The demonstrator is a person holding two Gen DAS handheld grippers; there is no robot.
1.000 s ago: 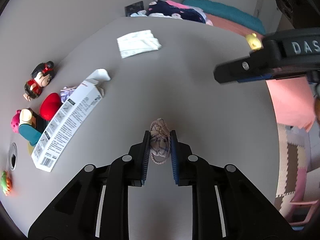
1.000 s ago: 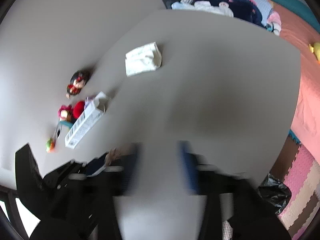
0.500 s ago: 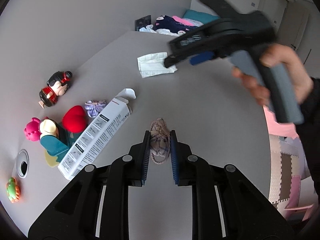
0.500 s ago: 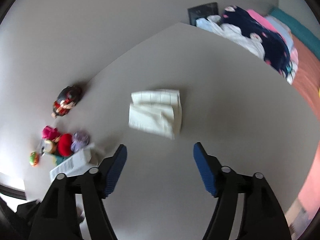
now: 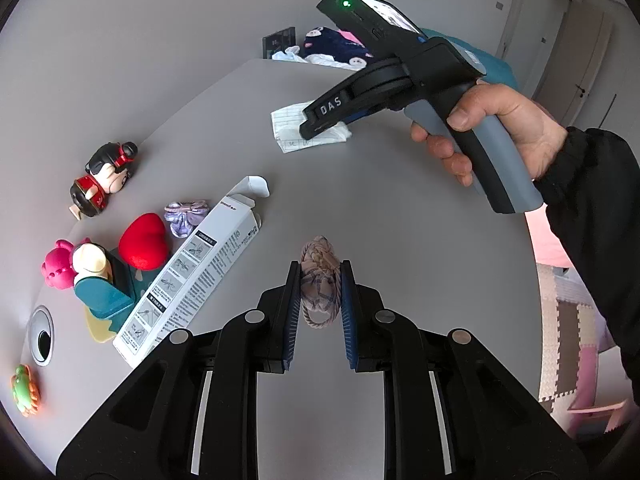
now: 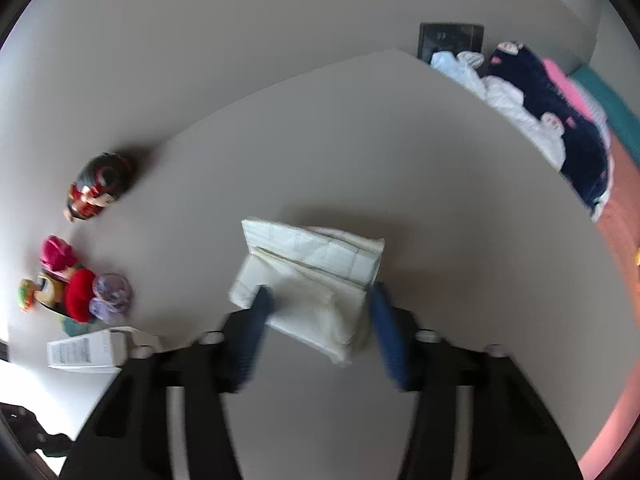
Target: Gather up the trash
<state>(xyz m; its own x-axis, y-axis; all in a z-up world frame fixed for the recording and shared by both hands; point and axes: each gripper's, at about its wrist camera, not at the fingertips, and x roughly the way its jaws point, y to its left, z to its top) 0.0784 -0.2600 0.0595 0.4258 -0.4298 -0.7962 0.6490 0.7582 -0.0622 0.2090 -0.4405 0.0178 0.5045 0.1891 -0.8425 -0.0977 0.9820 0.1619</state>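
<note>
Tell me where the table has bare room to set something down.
Bare: the table between the box and its right edge, and its far part behind the folded paper. Crowded: the left edge, with toys beside the box.

The left gripper [image 5: 319,280] points steeply down over the near part of the table [image 5: 400,208], its blue pads clamped on a small braided knot [image 5: 318,276]. The right gripper [image 6: 320,300], held in a bare hand [image 5: 492,128] with a black sleeve [image 5: 592,208], tilts down toward the far edge. Its jaws are closing around a folded paper [image 6: 316,276] that lies between them.
</note>
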